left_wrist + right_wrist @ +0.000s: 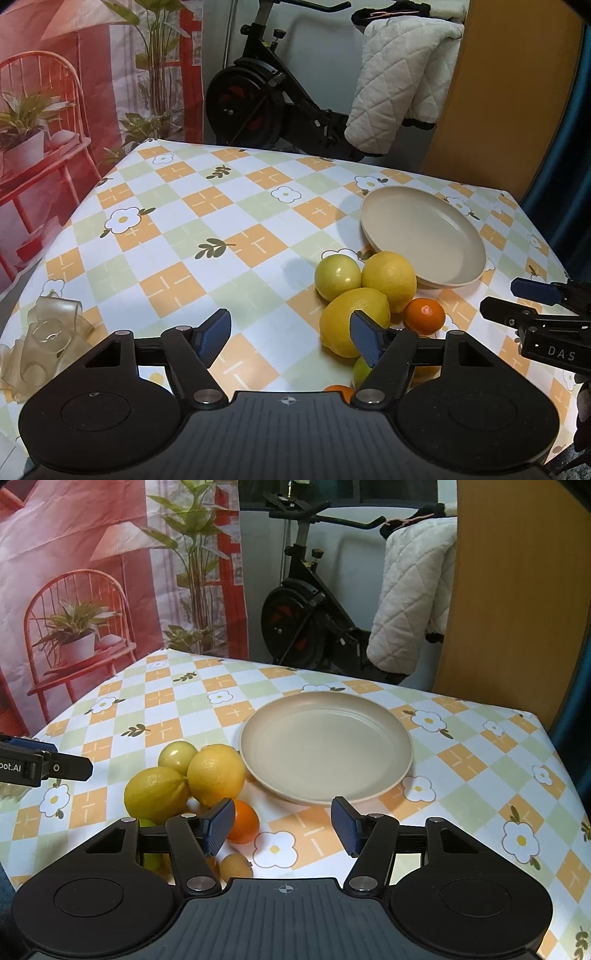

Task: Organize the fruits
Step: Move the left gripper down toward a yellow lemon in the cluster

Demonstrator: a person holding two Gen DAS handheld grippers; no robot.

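A pile of fruit lies on the checked tablecloth beside an empty beige plate (424,236) (325,746). It holds two lemons (354,321) (155,794), a pale green round fruit (338,277) (177,757), a small orange (424,314) (243,821) and a tiny brown fruit (236,866). My left gripper (290,325) hovers open just left of the pile, its right finger overlapping the near lemon, nothing between the pads. My right gripper (282,812) is open in front of the plate, the orange beside its left finger. More fruit is hidden under the fingers.
Crumpled clear plastic (48,339) lies at the table's near left. Behind the far table edge stand an exercise bike (258,99) with a white quilted garment (399,81) and a wooden panel (509,590). A printed backdrop hangs at the left.
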